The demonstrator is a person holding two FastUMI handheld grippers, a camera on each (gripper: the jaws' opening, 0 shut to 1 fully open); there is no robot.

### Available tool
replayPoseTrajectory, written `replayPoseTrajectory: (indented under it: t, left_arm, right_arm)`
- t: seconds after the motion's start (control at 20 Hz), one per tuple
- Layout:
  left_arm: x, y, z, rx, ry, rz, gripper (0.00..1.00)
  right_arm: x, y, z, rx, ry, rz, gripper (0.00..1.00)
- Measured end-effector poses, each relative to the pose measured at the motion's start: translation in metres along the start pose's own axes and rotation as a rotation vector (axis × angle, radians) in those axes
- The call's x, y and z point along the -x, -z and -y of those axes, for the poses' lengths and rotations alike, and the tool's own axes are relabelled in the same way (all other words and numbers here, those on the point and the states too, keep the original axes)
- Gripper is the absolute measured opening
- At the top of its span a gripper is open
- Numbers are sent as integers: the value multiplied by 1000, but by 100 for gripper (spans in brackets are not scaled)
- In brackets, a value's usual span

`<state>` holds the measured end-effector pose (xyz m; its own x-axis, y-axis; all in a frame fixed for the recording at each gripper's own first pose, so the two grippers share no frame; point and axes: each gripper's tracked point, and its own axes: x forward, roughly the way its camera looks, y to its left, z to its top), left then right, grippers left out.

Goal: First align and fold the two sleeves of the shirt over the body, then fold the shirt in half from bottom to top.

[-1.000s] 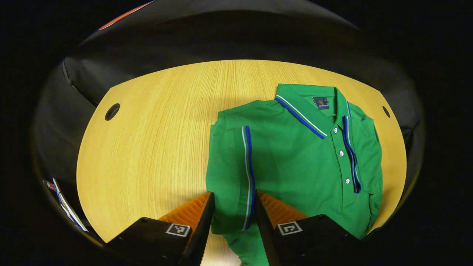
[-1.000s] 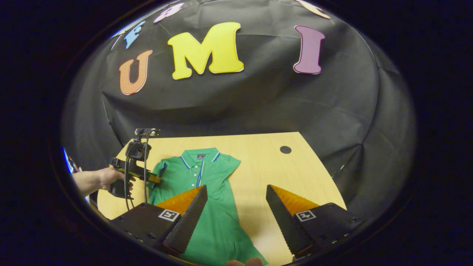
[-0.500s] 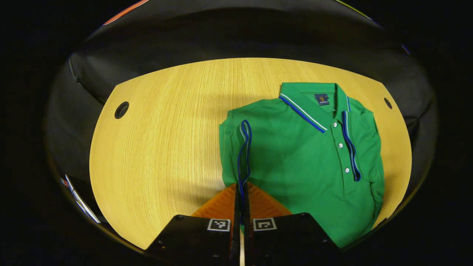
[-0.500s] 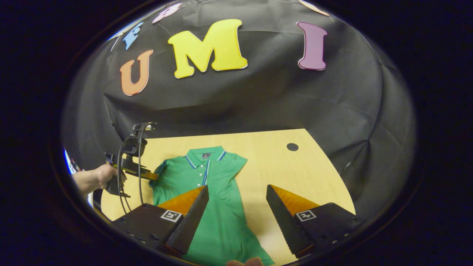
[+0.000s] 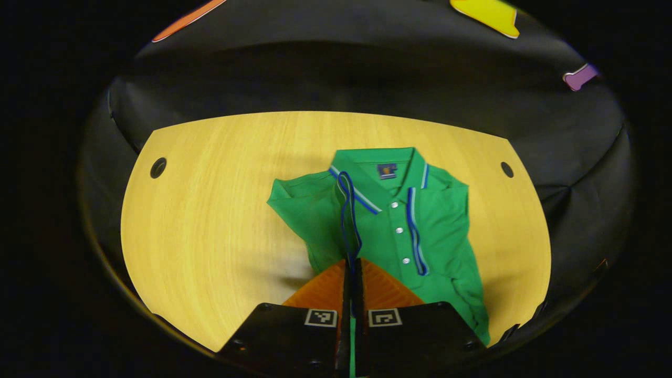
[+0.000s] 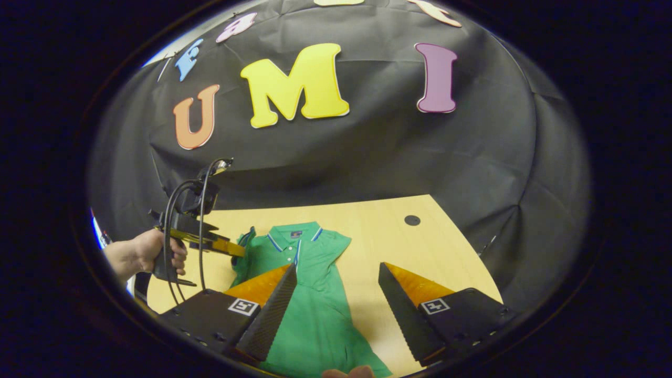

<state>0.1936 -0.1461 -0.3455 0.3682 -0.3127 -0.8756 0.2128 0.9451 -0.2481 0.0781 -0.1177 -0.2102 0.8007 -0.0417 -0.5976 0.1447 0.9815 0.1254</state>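
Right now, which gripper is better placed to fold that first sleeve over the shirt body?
Left. The left gripper is shut on the sleeve, already lifted beside the collar. The right gripper hangs open above the shirt, holding nothing.

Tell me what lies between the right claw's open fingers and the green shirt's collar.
In the right gripper view, only the green polo shirt's own body lies between the open right claw and its striped collar.
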Motion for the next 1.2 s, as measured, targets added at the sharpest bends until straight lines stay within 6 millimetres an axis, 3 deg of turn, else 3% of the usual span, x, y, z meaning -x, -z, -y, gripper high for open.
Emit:
replayPoseTrajectory:
  t: [0.1, 0.35, 0.4, 0.5, 0.55, 0.7, 0.85, 0.95, 1.1, 1.2]
  left_arm:
    - [-7, -3, 20, -10, 13, 1, 9]
    - [-32, -6, 39, 46, -14, 12, 10]
    - [-33, -7, 45, 66, 5, 27, 9]
    - [-24, -10, 44, 88, 4, 53, 21]
    - [-16, -10, 41, 97, -6, 70, 51]
    - [12, -17, 27, 116, -48, 133, 100]
    - [58, -27, 17, 69, -87, 242, 100]
    - [93, -31, 16, 53, -99, 317, 100]
    - [144, -22, 18, 45, -107, 423, 100]
    - [174, -7, 16, 29, -122, 477, 100]
  right_arm:
    - [7, 1, 11, 6, 23, 9, 96]
    - [17, 12, 24, 6, 37, -5, 96]
    - [18, 11, 24, 13, 36, -2, 92]
    - [20, 8, 20, 22, 20, 8, 96]
    - [21, 7, 17, 25, 11, 17, 96]
    - [24, 3, 3, 42, -14, 37, 96]
    - [30, -3, -12, 71, -49, 64, 92]
    - [37, -5, -23, 86, -73, 82, 96]
    - [53, -3, -35, 110, -96, 103, 96]
    - [65, -2, -42, 129, -113, 122, 96]
